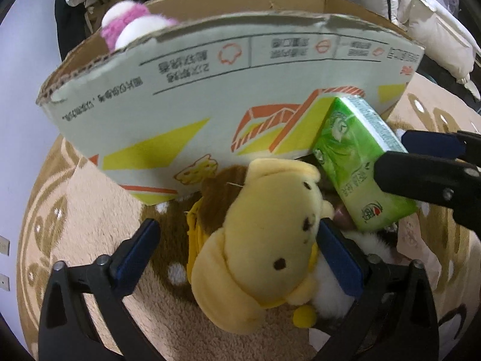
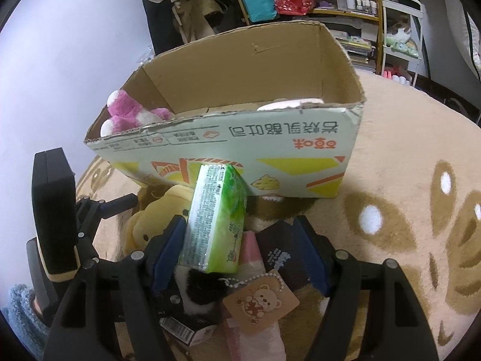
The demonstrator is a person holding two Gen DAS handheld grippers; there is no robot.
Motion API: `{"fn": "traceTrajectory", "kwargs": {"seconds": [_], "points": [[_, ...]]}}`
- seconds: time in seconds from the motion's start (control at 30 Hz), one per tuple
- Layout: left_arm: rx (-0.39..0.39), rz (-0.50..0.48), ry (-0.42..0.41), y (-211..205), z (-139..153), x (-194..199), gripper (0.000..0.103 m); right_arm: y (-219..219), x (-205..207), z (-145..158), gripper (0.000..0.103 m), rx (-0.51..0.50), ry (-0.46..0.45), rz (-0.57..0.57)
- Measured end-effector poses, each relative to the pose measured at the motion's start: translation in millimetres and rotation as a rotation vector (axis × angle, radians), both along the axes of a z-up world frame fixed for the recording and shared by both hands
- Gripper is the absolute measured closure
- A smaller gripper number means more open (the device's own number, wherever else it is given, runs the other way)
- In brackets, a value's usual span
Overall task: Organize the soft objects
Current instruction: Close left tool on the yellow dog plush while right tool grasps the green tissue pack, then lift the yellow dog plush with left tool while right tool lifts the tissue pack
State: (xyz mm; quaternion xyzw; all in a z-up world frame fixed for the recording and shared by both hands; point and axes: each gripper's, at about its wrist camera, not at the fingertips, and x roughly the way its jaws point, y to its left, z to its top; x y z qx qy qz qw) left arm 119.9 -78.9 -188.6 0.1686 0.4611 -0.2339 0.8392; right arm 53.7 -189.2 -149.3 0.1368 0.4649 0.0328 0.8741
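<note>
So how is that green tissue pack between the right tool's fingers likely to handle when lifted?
The green tissue pack looks soft, so it probably squashes rather than resists. Its glossy wrapper may slip against the right tool pads. It stands tilted on the pile, so a nudge would likely tip it.

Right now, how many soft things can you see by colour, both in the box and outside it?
Pink-and-white plush, in the box: 1
Yellow plush, on the rug: 1
Green tissue pack, between the right gripper's fingers: 1
Black-and-white plush, partly hidden: 1
Total: 4
</note>
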Motion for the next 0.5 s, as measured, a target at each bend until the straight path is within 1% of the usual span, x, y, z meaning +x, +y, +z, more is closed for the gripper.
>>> {"fn": "traceTrajectory", "kwargs": {"seconds": [0.07, 0.1, 0.2, 0.27, 0.3, 0.33, 0.37, 0.4, 0.5], "points": [[-0.014, -0.016, 0.008, -2.3, 1.8, -7.2, 0.016, 1.2, -0.6, 0.2, 0.026, -0.008, -0.003, 0.001], [-0.017, -0.012, 0.009, -3.0, 1.9, -8.1, 0.018, 2.0, -0.2, -0.2, 0.029, -0.009, -0.003, 0.003], [-0.047, 0.028, 0.041, -0.5, -1.1, -6.7, 0.018, 4.6, 1.0, -1.7, 0.033, 0.006, 0.001, 0.015], [-0.066, 0.045, 0.065, 1.0, -3.4, -5.6, 0.018, 7.6, 1.8, -2.4, 0.036, -0.003, 0.0, 0.026], [-0.066, 0.045, 0.066, 1.3, -3.3, -5.8, 0.019, 10.2, 2.3, -2.7, 0.04, -0.006, 0.0, 0.035], [-0.064, 0.039, 0.065, 0.8, -3.0, -6.6, 0.021, 10.9, 3.1, -3.2, 0.042, -0.006, 0.0, 0.043], [-0.065, 0.028, 0.068, -0.3, -2.6, -7.6, 0.025, 13.1, 3.7, -3.3, 0.045, -0.008, 0.0, 0.052], [-0.064, 0.02, 0.072, -1.9, -3.5, -8.1, 0.026, 16.4, 4.5, -3.2, 0.049, -0.013, 0.0, 0.061], [-0.061, 0.018, 0.069, -4.2, -6.2, -10.1, 0.026, 25.6, 5.3, -2.6, 0.053, -0.04, -0.001, 0.085]]}}
